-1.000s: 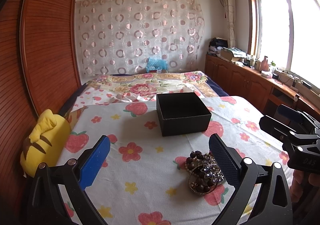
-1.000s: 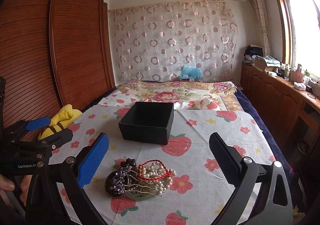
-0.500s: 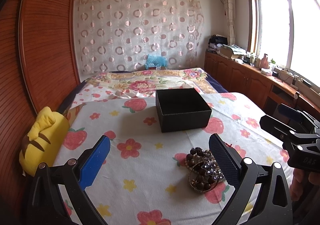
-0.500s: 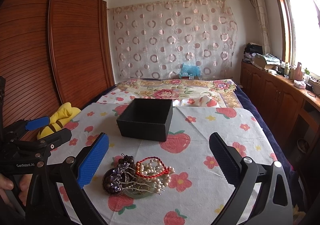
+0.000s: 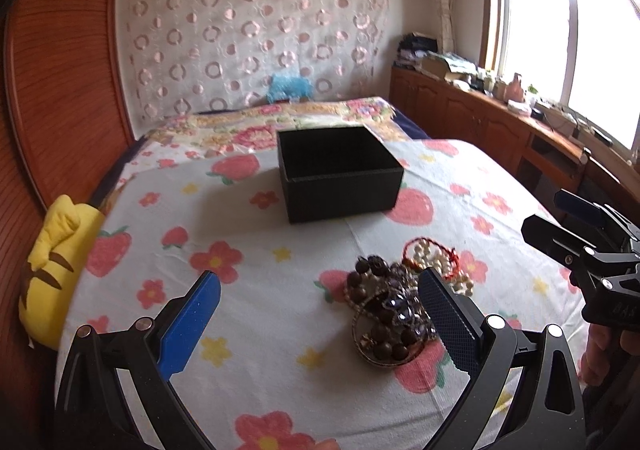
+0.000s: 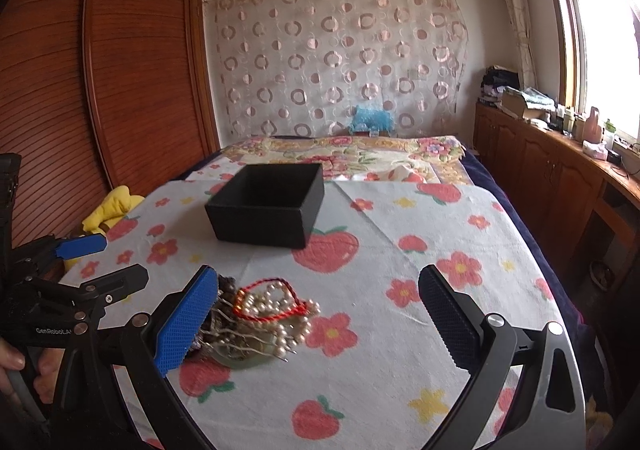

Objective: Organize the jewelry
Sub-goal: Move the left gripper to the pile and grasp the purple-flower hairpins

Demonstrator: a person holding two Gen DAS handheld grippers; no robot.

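Black box [image 6: 266, 205] waits ahead of both wide-open, empty claws [image 5: 318, 320] [image 6: 316, 314]; tangled beads [image 6: 256, 320] between them may snag and lift together.

Daylight from window [image 5: 568, 37], blown out w/ glare; fisheye bends edges; slight motion blur, maybe; soft shadows.
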